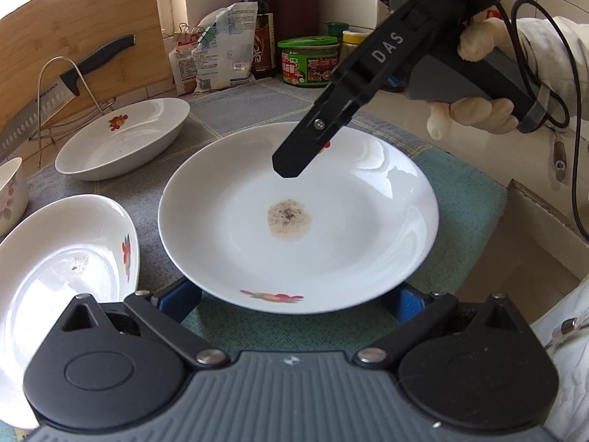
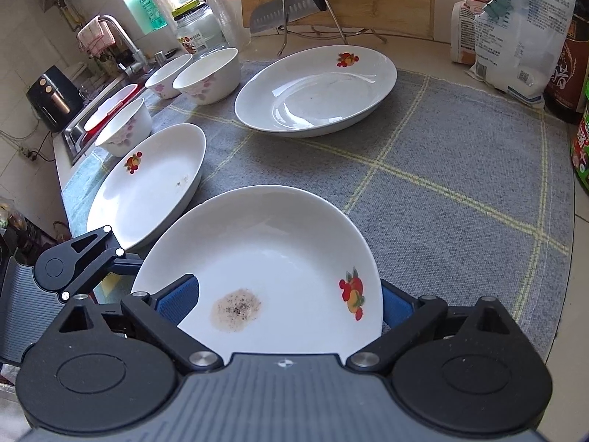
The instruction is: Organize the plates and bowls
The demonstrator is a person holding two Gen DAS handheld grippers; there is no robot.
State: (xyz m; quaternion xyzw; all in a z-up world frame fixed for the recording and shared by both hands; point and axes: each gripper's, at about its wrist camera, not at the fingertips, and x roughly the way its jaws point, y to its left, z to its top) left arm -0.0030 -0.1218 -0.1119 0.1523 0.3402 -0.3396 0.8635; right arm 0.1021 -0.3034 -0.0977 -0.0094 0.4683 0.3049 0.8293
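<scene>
A white plate [image 1: 298,217] with a brown stain in its middle lies on the mat; it also shows in the right wrist view [image 2: 268,276]. My right gripper [image 2: 289,302] is shut on this plate's rim, one blue pad [image 2: 176,300] above it; in the left wrist view [image 1: 291,167] its tip covers the far rim. My left gripper [image 1: 294,304] is open, its blue pads [image 1: 408,304] under the plate's near rim. A second plate [image 2: 147,184] lies to the left and a third [image 2: 316,92] further back. Three flowered bowls [image 2: 208,75] stand at the mat's far left.
A checked grey mat [image 2: 441,169] covers the counter. A knife [image 2: 294,3] rests on a wire stand before a wooden board. Bags [image 2: 515,33], a sauce bottle [image 1: 257,18] and jars [image 1: 307,60] stand at the back. A sink [image 2: 95,118] lies far left.
</scene>
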